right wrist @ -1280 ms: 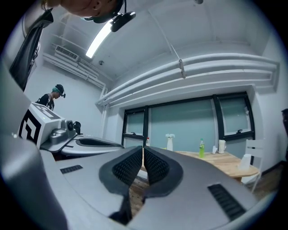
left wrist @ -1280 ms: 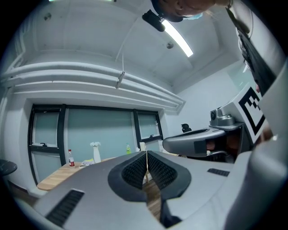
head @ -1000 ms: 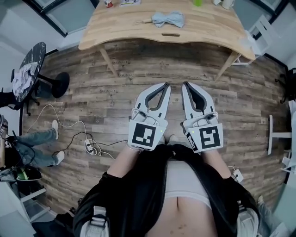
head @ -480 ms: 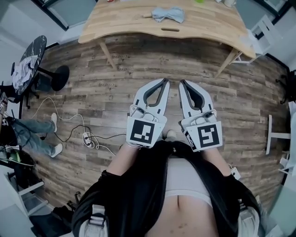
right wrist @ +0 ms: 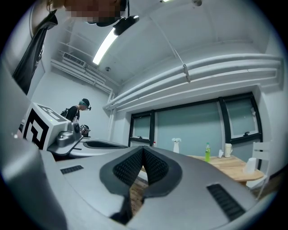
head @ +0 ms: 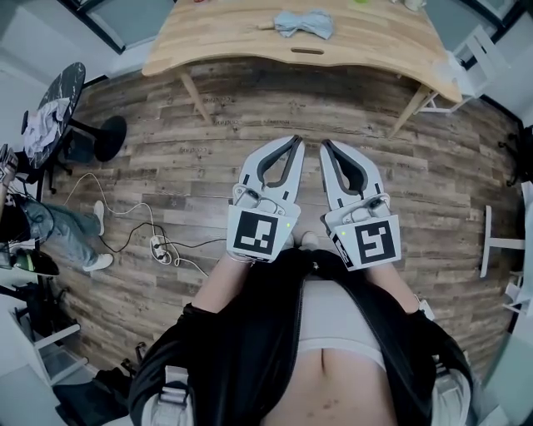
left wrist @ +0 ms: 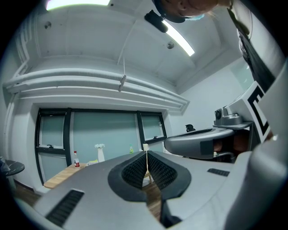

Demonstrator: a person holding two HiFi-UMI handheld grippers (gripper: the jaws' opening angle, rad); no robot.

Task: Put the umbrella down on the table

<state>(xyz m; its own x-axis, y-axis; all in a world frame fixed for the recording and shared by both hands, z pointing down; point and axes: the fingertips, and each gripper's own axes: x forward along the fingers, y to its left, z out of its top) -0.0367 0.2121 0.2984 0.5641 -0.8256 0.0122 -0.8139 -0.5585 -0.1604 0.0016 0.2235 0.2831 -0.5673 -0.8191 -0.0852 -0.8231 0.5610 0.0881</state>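
Note:
A folded light-blue umbrella (head: 304, 22) lies on the wooden table (head: 375, 46) at the top of the head view, far from both grippers. My left gripper (head: 298, 141) and right gripper (head: 325, 144) are held side by side over the plank floor, pointing level toward the table. Both are shut with nothing between the jaws. In the left gripper view the ribbed pads of the left gripper (left wrist: 146, 152) meet along a thin line. The right gripper view shows the right gripper (right wrist: 143, 148) closed the same way. Neither gripper view shows the umbrella.
A round black side table (head: 54, 112) with a cloth stands at the left. Beside it are another person's legs (head: 58, 237) and cables with a power strip (head: 158, 250). White frames (head: 487, 241) stand at the right. A green bottle (right wrist: 207, 152) and white vase (right wrist: 176, 146) are on the table.
Both grippers have stayed shut and almost still. The person at the left edge has stepped further left.

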